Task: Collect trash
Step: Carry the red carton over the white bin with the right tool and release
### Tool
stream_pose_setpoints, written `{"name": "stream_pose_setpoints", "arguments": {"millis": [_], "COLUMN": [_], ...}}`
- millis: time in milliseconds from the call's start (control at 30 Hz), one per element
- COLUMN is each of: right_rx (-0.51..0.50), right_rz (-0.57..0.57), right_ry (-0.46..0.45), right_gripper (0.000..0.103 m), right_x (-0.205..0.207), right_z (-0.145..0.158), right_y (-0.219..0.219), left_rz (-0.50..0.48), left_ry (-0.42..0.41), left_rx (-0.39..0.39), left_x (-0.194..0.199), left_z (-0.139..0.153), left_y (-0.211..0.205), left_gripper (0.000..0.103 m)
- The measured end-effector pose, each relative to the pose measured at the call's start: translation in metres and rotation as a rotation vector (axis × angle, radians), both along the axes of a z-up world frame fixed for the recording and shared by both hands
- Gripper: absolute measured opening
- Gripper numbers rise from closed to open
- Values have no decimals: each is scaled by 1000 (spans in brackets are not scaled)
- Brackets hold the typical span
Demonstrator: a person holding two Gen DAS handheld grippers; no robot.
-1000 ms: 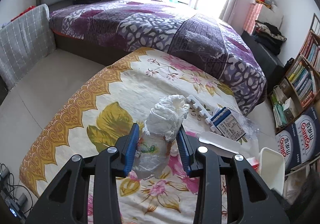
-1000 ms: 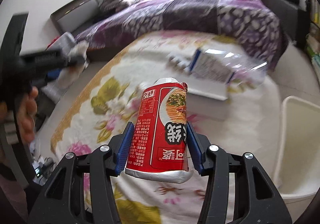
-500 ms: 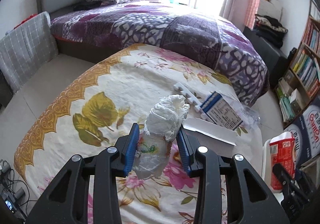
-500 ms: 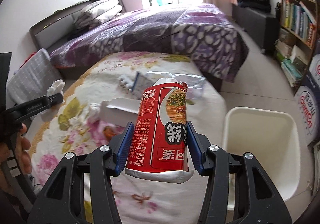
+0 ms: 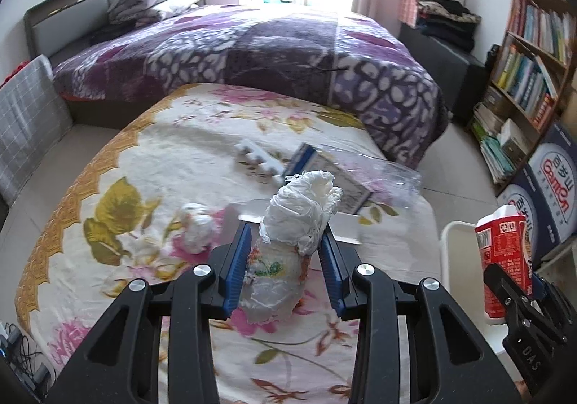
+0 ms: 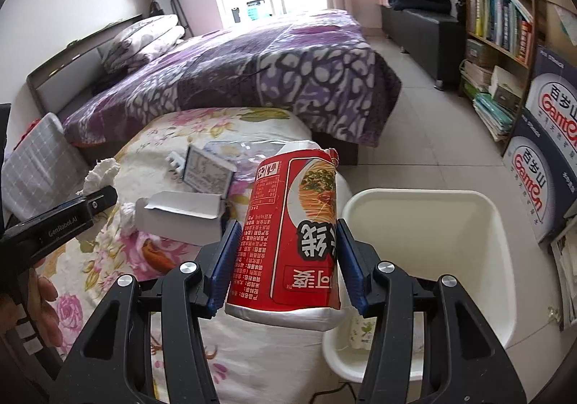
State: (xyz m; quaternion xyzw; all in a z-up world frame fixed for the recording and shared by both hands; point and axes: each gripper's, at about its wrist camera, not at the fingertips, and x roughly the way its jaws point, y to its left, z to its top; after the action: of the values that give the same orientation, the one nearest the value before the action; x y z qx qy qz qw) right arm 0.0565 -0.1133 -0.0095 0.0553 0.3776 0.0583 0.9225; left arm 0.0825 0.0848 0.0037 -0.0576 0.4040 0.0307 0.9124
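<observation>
Red noodle cup: we see the red paper instant-noodle cup pinched between the blue pads of the right gripper, its white-rimmed end toward the camera.
Cup axis: its long axis runs along the fingers, pointing away and slightly up, print upside down.
Cup place: held in the air just left of the white plastic bin standing on the tiled floor.
Tissue bundle: the crumpled white tissue and plastic wrapper wad sits squeezed between the left gripper pads, which press its lower part.
Bundle axis: it stands lengthwise along the fingers, tissue end far, plastic end near.
Bundle place: we find it above the round floral-cloth table.
Left on the table: a small white tissue ball, a white open cardboard box, a blue-and-white carton, clear plastic wrap.
Beyond: the purple patterned bed.
</observation>
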Motion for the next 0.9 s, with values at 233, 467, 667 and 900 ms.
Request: {"name": "stream_pose_setpoints", "arguments": {"millis": [233,467,667,900], "right_rx": [5,20,50,96], "right_rz": [-65,-147,-236,-341], "right_ry": [10,27,59,91], "right_gripper": [50,50,51,63], "right_x": [-1,-6,-10,-22], "right_z": [0,-1,-5,-8], "right_y": [-28,-62,-98,-137], "left_rz": [-74,-148,-211,-299], "left_ry": [-3,0,13,39], "left_rx": [-6,3,7,0], "left_x": [4,6,6,5], "left_z": [4,3,-1,-4], "left_y": [-39,-77,-107,-143], "left_gripper": [38,38,39,40]}}
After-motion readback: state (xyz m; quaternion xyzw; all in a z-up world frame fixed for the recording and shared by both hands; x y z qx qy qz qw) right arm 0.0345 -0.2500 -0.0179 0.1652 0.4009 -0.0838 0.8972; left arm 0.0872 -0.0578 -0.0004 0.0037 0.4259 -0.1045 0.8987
